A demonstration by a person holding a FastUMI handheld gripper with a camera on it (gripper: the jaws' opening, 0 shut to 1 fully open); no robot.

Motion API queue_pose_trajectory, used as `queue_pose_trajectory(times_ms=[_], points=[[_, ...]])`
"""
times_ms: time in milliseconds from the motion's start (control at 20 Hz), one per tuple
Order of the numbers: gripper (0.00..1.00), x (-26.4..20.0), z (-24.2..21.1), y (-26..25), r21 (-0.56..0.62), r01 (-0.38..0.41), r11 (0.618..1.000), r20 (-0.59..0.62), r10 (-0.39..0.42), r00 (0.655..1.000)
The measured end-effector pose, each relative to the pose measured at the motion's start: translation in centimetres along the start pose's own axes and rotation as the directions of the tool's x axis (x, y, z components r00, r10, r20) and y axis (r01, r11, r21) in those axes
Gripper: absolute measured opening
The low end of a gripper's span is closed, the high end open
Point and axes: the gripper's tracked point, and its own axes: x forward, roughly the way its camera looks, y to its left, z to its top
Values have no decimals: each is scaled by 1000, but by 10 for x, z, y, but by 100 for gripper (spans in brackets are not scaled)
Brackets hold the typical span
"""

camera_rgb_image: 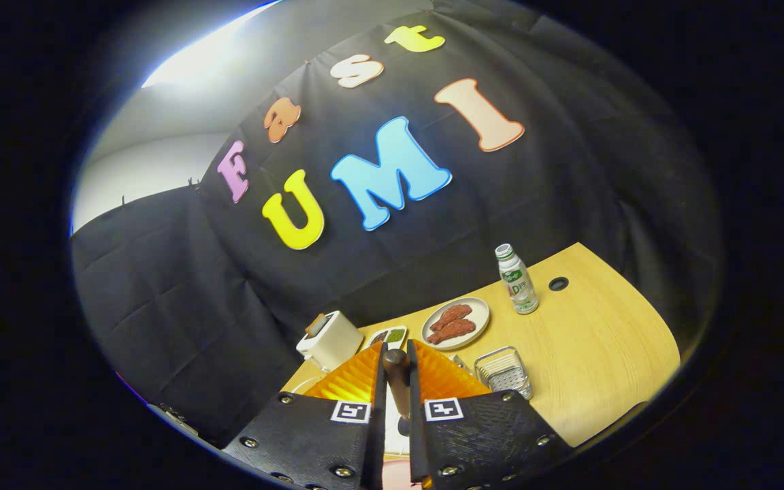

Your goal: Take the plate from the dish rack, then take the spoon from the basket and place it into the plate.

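Spoon [397, 381] pinched in tool [395, 401], dark handle upright between both fingers, which press on it from either side at a narrow gap. Bowl end hidden low between the fingers, can't tell its angle. Held above wooden bench [596, 361], in front of black cloth wall. Wire basket [504, 371] just right of the fingers, down on bench. Round plate [455, 322] with 2 reddish-brown food pieces beyond the fingers, near the wall. Small dish [388, 335] with something green, probably a sauce, just left of that plate. White toaster-like box [329, 339] further left at bench edge. Bottle with green label [517, 280] upright right of the plate, dark hole in bench [558, 284] beside it.
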Motion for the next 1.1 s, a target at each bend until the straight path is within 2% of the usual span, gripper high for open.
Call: queue_pose_trajectory(times_ms=[250,550,800,1100], points=[[14,-14,-64,39,-106,-54,993,-96,43,994],[15,-16,-143,50,-238,-69,969,-197,22,980],[14,-22,-178,61,-376,-94,922,-208,15,978],[15,-27,-209,59,-427,-120,896,-242,15,970]])
